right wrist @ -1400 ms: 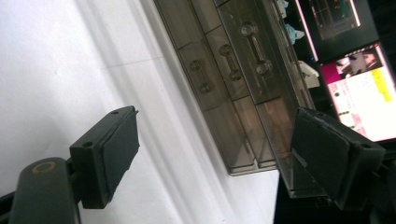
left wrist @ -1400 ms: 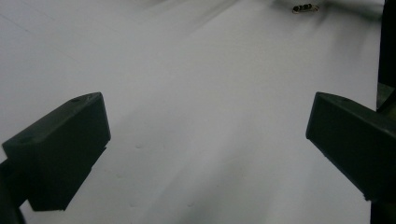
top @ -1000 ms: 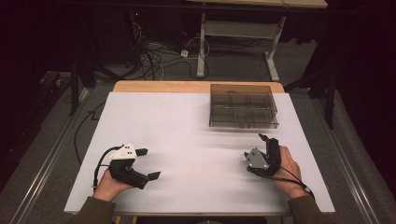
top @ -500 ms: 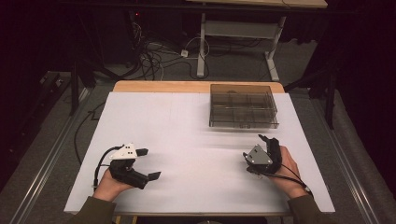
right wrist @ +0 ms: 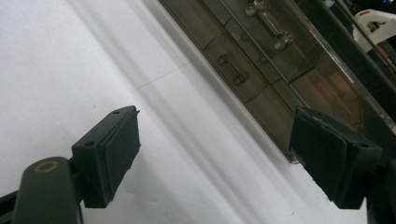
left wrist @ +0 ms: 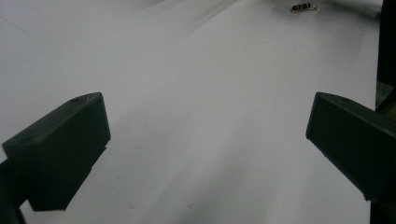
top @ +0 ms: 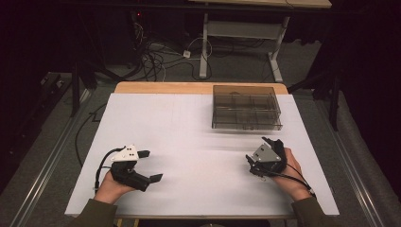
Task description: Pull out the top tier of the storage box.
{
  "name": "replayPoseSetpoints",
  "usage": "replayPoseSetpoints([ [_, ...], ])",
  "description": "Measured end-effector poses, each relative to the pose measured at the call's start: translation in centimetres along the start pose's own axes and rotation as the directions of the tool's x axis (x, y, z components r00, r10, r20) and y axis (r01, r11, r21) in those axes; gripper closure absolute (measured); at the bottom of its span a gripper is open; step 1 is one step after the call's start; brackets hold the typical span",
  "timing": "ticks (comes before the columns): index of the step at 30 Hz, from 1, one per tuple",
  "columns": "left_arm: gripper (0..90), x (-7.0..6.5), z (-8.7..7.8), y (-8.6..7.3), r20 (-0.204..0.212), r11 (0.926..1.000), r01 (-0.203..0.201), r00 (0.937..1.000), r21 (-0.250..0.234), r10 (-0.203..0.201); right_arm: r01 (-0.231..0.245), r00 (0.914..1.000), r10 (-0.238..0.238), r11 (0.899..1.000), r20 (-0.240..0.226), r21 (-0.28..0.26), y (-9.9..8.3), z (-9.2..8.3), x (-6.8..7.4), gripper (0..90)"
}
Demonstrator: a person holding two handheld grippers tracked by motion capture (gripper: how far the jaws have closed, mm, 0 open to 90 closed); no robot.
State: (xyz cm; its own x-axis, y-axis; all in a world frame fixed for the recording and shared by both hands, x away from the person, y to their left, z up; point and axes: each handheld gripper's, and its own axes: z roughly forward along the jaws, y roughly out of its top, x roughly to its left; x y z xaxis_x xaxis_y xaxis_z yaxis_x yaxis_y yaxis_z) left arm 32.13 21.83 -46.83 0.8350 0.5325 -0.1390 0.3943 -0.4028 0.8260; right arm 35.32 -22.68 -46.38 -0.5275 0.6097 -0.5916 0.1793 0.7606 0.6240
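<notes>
My left gripper (top: 150, 165) rests on the white table (top: 189, 137) at the near left, held by a hand. Its jaws point right and stand wide apart with nothing between them. In the left gripper view the left gripper (left wrist: 205, 149) frames bare white surface. My right gripper (top: 255, 149) sits at the near right, also open and empty, aimed up toward a smoky clear compartment box (top: 246, 108). The right gripper (right wrist: 229, 158) is a short way from the box (right wrist: 280, 60), not touching it. Small metal pins (right wrist: 268, 23) lie in the box's compartments.
A wooden strip (top: 198, 88) edges the table's far side. Beyond it are cables (top: 156, 56) on the floor and a grey desk frame (top: 241, 33). A small dark beaded object (left wrist: 303, 7) lies far off on the white surface.
The right gripper has shifted very slightly in the hand. The left gripper and the box have stayed put.
</notes>
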Motion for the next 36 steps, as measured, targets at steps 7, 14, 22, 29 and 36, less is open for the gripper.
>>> replayPoseSetpoints([
  [7,0.0,0.0,0.0,0.0,0.000,1.0000,-0.001,1.0000,-0.001,0.001,-0.061,0.9971,0.061,0.998,-0.046,-0.003,0.0,0.0,-0.4,18.5],
  [14,0.0,0.0,0.0,0.0,0.002,1.0000,-0.002,1.0000,0.000,0.002,-0.124,0.9877,0.123,0.992,-0.097,-0.002,-0.2,0.0,-0.9,18.5],
  [22,0.0,0.0,0.0,0.0,0.002,1.0000,-0.002,1.0000,-0.001,0.002,-0.213,0.9650,0.209,0.977,-0.158,-0.006,-0.4,0.0,-1.6,18.7],
  [29,0.0,0.0,0.0,0.1,0.003,1.0000,-0.003,1.0000,-0.002,0.003,-0.323,0.9229,0.313,0.946,-0.224,-0.008,-0.6,0.0,-2.5,19.6],
  [36,0.0,-0.1,0.0,0.1,0.004,1.0000,-0.003,1.0000,-0.002,0.003,-0.402,0.8779,0.387,0.916,-0.282,0.005,-0.9,0.0,-3.2,19.8],
])
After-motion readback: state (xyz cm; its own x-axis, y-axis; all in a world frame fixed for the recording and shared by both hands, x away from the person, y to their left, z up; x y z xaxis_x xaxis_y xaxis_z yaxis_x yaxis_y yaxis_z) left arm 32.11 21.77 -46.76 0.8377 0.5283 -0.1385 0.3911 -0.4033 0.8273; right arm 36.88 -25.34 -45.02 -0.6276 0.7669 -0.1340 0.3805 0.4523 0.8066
